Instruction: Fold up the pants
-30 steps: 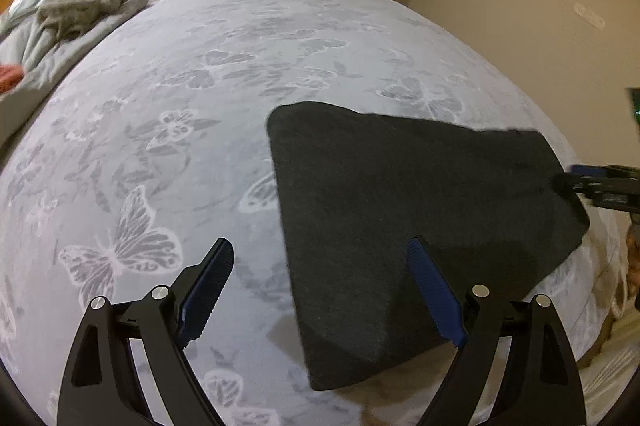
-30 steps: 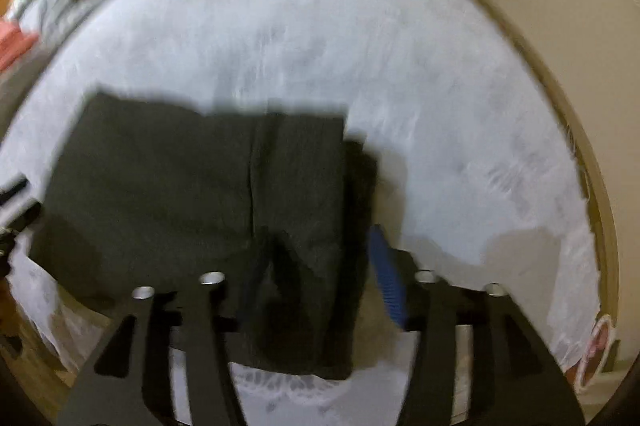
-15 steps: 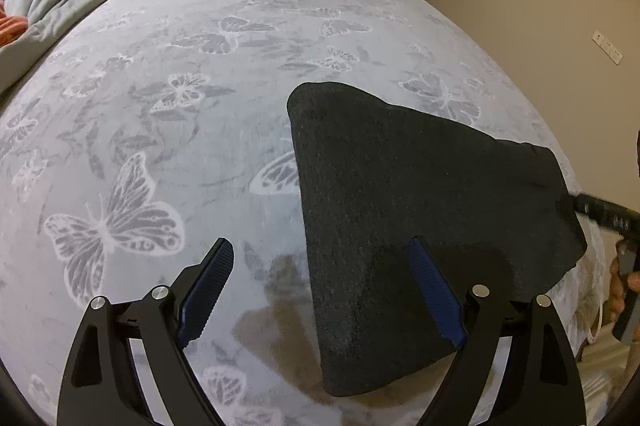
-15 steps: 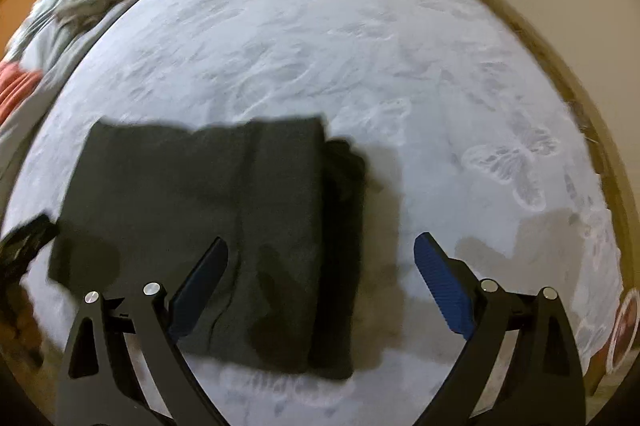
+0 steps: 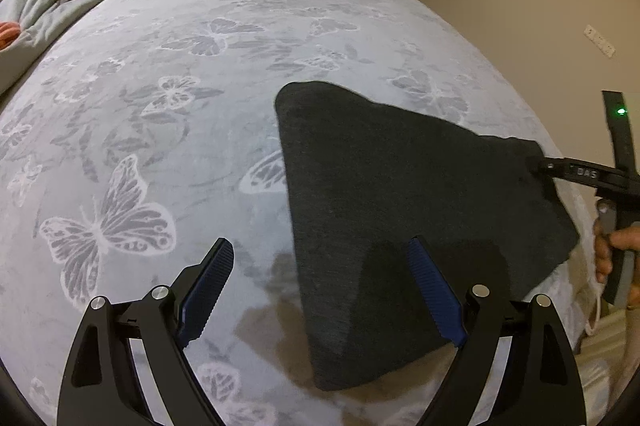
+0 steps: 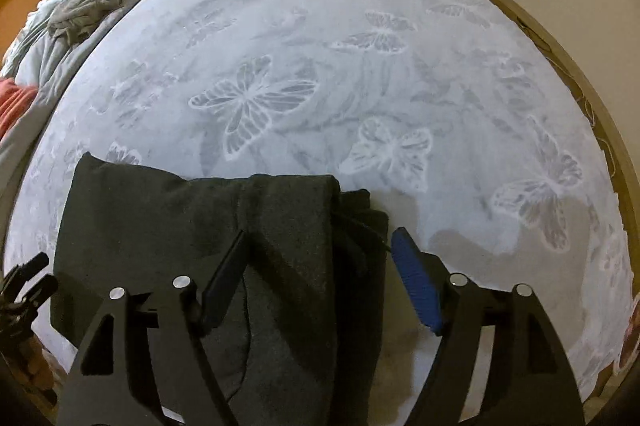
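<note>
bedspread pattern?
Pale grey bedspread printed with butterflies; clearest in the right wrist view.

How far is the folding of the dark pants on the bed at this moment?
Done: the pants already lie folded into a compact layered rectangle on the bed cover. In hand: the right tongs are closing around the right edge of the bundle, though the pads do not press it yet; the left tongs are open over its other end. Left: probably one last fold or smoothing.
</note>
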### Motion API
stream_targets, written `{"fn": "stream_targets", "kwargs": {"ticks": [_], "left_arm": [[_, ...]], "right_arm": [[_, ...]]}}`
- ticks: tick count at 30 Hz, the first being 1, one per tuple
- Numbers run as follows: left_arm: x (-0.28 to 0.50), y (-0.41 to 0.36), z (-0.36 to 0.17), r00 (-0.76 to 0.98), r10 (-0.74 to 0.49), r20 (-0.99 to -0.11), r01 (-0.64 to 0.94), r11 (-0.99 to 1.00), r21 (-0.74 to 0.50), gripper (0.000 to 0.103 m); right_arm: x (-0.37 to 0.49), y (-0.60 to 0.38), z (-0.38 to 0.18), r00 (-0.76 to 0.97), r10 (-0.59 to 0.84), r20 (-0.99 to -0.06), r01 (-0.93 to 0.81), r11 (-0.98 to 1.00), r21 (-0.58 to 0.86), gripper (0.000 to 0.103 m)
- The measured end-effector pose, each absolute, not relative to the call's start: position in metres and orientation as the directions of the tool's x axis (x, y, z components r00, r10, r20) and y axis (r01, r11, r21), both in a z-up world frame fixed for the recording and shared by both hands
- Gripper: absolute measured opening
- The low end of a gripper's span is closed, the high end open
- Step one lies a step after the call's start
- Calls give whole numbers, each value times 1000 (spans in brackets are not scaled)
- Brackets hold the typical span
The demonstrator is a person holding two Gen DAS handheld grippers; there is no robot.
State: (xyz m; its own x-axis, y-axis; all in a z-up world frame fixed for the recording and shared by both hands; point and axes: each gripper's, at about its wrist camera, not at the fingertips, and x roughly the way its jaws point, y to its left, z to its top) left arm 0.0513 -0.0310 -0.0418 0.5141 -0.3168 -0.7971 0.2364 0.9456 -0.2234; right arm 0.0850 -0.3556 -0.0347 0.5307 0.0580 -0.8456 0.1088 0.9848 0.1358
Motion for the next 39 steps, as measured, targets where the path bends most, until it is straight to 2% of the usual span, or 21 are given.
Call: {"fn": "stream_targets", "kwargs": {"ticks": [4,8,12,13,14,16,21,25,30,39], "left_arm": [[41,-33,-29,528,-380,-760,297,920,-255,86],[30,-43,-22,523,-417,-743,363,898,-248,86],[28,-53,-23,522,-403,-752,373,901,-224,86],[28,-52,-22,533,-393,-749,365,906,-215,86],[29,-50,-20,544,-383,-747,354,911,-210,86],[31,-38,-9,576,-376,-726,319,921,-225,86],[32,25,24,688,-322,-650,171,943,-287,86],[33,87,40,747,-244,-618,27,940,-339,86],[26,157,51,779,-179,-601,-98,912,-399,86],[-16,257,58,816,-101,-568,-212,864,-457,86]], "right_arm": [[57,-363,-31,484,149,-863,94,971,220,74],[25,-344,-37,429,180,-885,-26,982,187,72],[19,-331,-59,411,149,-900,-73,989,130,52],[18,-331,-56,422,152,-894,-71,988,134,42],[16,-331,-49,442,151,-884,-66,988,136,23],[14,-334,-33,485,155,-861,-42,987,154,12],[18,-304,19,577,374,-726,-114,917,381,11],[30,-225,40,542,503,-673,-260,862,435,11],[48,-84,40,438,565,-699,-429,815,390,10],[60,121,-51,161,590,-792,-536,726,431,9]]}}
